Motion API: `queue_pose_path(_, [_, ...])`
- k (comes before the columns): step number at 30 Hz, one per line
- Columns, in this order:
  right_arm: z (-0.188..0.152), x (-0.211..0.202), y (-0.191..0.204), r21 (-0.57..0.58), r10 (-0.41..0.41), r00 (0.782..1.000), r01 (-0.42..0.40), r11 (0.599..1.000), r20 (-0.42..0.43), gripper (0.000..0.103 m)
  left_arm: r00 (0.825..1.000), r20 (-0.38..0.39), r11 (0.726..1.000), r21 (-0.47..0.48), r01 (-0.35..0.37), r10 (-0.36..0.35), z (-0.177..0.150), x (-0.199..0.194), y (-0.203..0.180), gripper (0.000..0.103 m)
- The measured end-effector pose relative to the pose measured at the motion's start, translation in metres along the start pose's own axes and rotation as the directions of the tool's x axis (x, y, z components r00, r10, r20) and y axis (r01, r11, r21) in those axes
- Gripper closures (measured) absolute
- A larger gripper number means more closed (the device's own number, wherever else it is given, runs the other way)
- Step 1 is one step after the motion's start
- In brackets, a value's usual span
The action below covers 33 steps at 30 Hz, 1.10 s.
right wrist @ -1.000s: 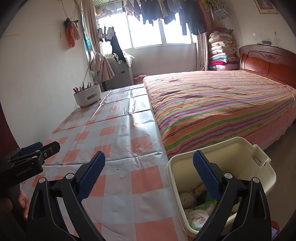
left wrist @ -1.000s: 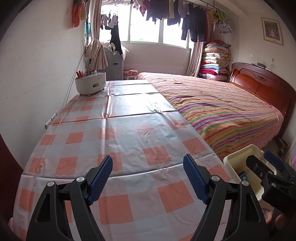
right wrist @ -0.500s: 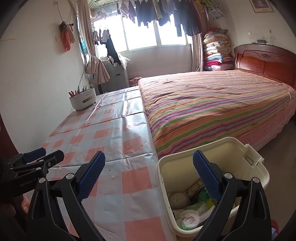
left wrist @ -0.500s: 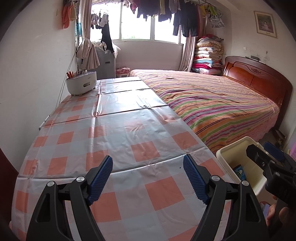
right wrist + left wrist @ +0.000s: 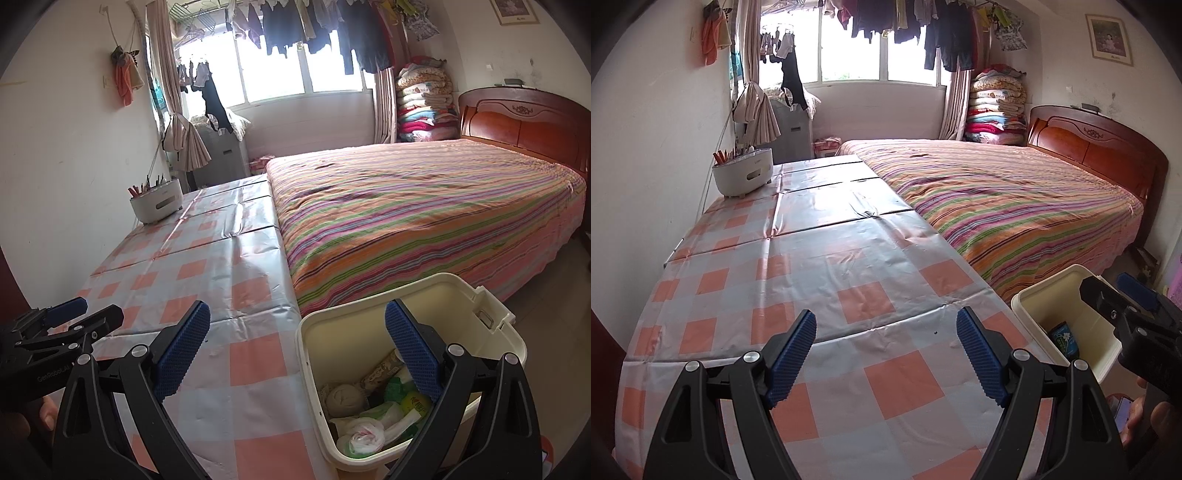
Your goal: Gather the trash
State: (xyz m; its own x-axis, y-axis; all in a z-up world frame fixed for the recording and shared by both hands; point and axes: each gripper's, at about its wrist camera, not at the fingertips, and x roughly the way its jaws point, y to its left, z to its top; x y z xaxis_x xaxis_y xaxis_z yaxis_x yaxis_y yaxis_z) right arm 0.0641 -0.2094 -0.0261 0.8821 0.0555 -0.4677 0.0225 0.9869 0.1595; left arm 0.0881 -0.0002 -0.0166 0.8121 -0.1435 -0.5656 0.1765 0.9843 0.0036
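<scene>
A cream plastic trash bin stands on the floor beside the table's near right corner; it also shows in the left wrist view. It holds crumpled paper, plastic wrappers and a green-and-yellow packet. My left gripper is open and empty above the near end of the checked tablecloth. My right gripper is open and empty, straddling the table edge and the bin's left rim. No loose trash shows on the tablecloth.
A white holder with pens stands at the table's far left by the wall. A bed with a striped cover runs along the table's right side. A wooden headboard and stacked quilts are behind it.
Both grippers have drawn back and risen a little, so more of the table and the bin shows. Both stay open and empty.
</scene>
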Motion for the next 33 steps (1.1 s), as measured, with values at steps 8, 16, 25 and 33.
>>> queue_pose_path(8, [0.0004, 0.0009, 0.0009, 0.001, 0.001, 1.000, -0.001, 1.000, -0.002, 0.009, 1.000, 0.007, 1.000, -0.002, -0.002, 0.002, 0.0008, -0.0026, 0.0010, 0.027])
queue_pose_path(16, [-0.0003, 0.0017, 0.0002, 0.001, 0.002, 1.000, -0.002, 1.000, -0.003, 0.009, 1.000, 0.005, 1.000, 0.007, -0.007, 0.007, 0.0011, -0.0042, 0.0008, 0.027])
queue_pose_path(25, [-0.0039, 0.0081, -0.0026, 0.013, 0.003, 1.000, -0.003, 1.000, -0.015, 0.009, 1.000, -0.006, 1.000, 0.016, -0.005, 0.005, 0.0010, -0.0012, -0.0024, 0.027])
queue_pose_path(33, [-0.0033, 0.0045, -0.0075, 0.026, 0.002, 1.000, -0.001, 1.000, -0.009, 0.009, 1.000, 0.001, 1.000, 0.028, -0.013, 0.013, 0.0005, -0.0024, -0.0060, 0.027])
